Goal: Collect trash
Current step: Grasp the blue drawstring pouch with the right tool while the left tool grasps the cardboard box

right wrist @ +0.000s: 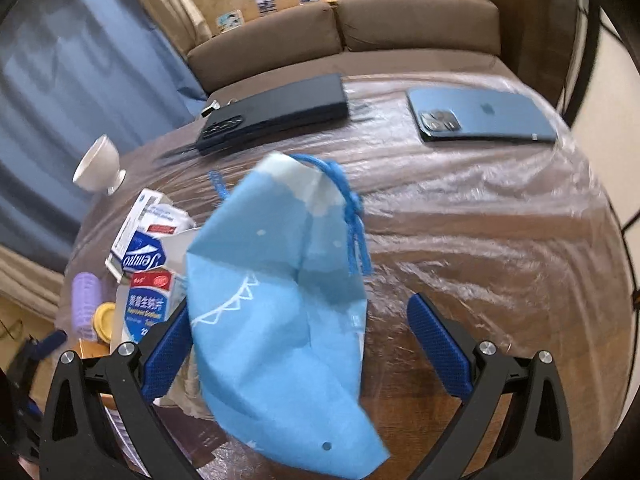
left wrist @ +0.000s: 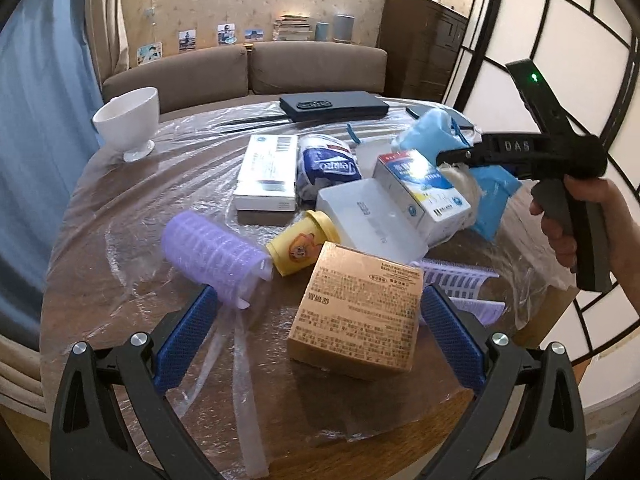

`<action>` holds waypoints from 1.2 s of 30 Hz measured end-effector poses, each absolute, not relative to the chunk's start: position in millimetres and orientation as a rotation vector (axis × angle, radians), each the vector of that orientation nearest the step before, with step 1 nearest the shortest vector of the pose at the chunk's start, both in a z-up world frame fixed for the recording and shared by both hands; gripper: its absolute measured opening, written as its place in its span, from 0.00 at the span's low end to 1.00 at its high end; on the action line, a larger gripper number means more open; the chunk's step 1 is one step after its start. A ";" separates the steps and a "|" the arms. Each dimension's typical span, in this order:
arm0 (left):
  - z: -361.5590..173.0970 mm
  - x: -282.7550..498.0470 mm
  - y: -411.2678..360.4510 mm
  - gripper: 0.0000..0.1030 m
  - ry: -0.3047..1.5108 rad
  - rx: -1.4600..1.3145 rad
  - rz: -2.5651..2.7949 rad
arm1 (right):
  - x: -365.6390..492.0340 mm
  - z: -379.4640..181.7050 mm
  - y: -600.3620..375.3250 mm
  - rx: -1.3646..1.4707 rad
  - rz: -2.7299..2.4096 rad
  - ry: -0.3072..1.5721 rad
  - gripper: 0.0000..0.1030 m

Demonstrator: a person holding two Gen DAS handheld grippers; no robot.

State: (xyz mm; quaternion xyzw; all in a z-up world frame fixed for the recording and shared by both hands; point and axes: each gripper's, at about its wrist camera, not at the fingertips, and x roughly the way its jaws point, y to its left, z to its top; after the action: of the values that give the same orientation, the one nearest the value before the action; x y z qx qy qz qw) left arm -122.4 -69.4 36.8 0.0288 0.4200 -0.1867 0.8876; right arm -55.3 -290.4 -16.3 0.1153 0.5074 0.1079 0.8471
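- Left wrist view: the left gripper (left wrist: 318, 336) hangs over the near edge of a round wooden table (left wrist: 80, 280) under clear plastic sheeting, its 2 blue-padded fingers spread wide with nothing between them.
- Brown cardboard box (left wrist: 358, 312), lying just ahead of the open fingers, nearer the right one.
- Purple hair roller (left wrist: 214, 256), on its side, left of the box; a small yellow cup (left wrist: 300, 246) tipped over next to it.
- White boxes (left wrist: 268, 174), a blue-and-white tissue pack (left wrist: 326, 166) and a medicine carton (left wrist: 426, 188), heaped mid-table.
- White footed bowl (left wrist: 128, 122), upright, far left, well apart from the heap.
- Right gripper (left wrist: 460, 158), seen in a person's hand (left wrist: 576, 220), over the right side of the heap.
- Right wrist view: right gripper (right wrist: 296, 344) fingers wide apart; a light blue drawstring bag (right wrist: 276, 320) hangs against the left finger; whether it is pinched, I cannot tell.
- 2 phones, 1 black (right wrist: 276, 114), 1 blue (right wrist: 484, 114), face down at the far edge.
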 end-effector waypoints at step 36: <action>10.8 -119.2 -82.8 0.98 0.927 0.131 -0.393 | -52.2 -20.9 -272.8 -0.117 0.117 0.999 0.68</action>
State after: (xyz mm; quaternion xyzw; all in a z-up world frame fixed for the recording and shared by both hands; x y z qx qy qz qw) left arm -119.2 -82.8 10.8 0.0625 0.4437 -0.1882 0.8740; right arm -52.2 -272.8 -20.9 -0.0559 0.4783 0.0562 0.8746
